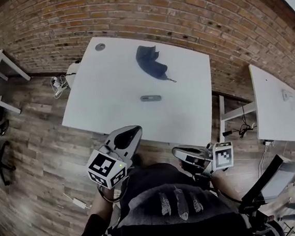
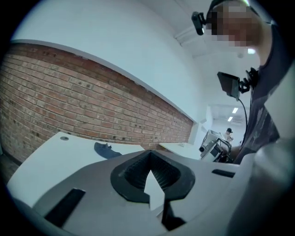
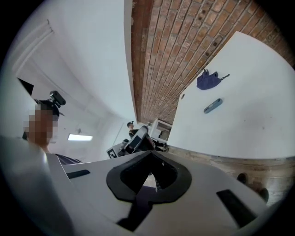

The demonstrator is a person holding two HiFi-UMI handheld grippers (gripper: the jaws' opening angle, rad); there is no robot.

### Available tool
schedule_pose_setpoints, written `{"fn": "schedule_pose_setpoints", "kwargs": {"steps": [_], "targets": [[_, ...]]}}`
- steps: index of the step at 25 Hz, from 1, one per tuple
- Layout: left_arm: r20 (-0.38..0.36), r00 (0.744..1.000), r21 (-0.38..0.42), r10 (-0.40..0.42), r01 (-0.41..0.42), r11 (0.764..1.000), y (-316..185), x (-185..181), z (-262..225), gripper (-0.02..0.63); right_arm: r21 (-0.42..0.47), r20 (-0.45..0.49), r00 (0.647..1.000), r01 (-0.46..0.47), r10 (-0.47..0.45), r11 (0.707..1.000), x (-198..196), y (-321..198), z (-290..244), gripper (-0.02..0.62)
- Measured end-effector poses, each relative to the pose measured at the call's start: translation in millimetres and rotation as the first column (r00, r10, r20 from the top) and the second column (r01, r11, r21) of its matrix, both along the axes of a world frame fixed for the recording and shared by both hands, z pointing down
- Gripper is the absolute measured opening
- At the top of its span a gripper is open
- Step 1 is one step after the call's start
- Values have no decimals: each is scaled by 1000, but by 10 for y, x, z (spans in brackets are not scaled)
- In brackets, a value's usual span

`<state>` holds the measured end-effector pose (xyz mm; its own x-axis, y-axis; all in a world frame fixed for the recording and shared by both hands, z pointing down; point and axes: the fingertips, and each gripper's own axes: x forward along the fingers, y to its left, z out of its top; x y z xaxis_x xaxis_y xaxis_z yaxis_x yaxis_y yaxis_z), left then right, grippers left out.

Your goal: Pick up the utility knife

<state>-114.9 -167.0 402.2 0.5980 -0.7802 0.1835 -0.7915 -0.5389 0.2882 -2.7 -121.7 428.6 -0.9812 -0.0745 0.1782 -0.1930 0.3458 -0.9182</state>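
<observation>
Knife (image 1: 151,98) lies flat at mid-table (image 1: 100,114) in the head view, with a dark cloth (image 1: 151,62) beyond it. My left gripper (image 1: 124,139) and right gripper (image 1: 186,155) sit short of the near edge, well apart from the knife. Left gripper view: my jaws are closed and empty. Right gripper view: my jaws are closed and empty, with the knife far ahead on the table.
</observation>
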Motion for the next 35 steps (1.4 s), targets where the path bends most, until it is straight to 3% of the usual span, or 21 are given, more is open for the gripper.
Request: {"fn": "schedule_pose_setpoints", "kwargs": {"steps": [6,13,17,20,22,25,28,35], "targets": [[125,987,25,98,-101,995,-228,-127,153,-3,32,-118,991,-56,60,998,-132,-61,97,-2],[194,965,7,178,-183,983,-425,-84,292,-3,5,-133,984,-115,115,993,-170,-232,118,-2],[238,956,3,172,-178,984,-518,-120,292,-3,-30,-108,991,-88,84,996,-240,-346,178,-2],[271,951,-16,151,-152,988,-648,-193,308,-3,5,-103,994,-21,21,1000,-107,-483,435,-2],[298,945,-33,137,-134,990,-745,-212,324,-3,9,-87,996,-12,13,1000,-223,-646,351,-2],[328,935,-68,135,-119,991,-904,-139,422,-3,23,-129,992,15,-12,1000,-348,-819,324,-2],[424,890,-104,168,-137,985,-1073,-8,639,-3,4,-166,985,45,-44,999,-255,-893,508,-2],[649,710,-159,274,-225,961,-1381,139,1206,-3,7,-218,976,18,-17,1000,11,-1060,730,-2]]}}
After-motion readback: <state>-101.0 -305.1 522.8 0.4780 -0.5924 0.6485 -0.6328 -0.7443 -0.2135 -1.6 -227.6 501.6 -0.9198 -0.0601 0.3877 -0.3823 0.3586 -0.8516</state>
